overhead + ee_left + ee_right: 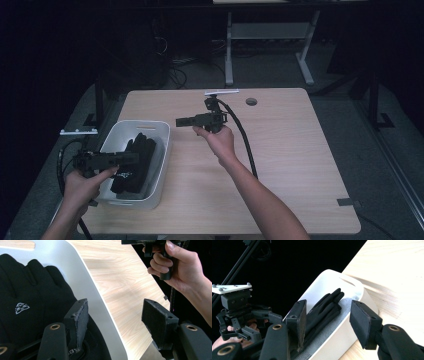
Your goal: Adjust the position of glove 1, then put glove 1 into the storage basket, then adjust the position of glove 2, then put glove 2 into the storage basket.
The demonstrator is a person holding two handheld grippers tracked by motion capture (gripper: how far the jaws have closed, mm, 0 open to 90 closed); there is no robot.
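One bin (161,165), two black gloves (136,162)

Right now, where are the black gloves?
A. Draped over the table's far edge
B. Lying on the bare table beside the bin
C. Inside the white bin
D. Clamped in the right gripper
C: the black gloves lie inside the white bin at the table's left, while the left gripper and the right gripper both stand open with nothing between their jaws.
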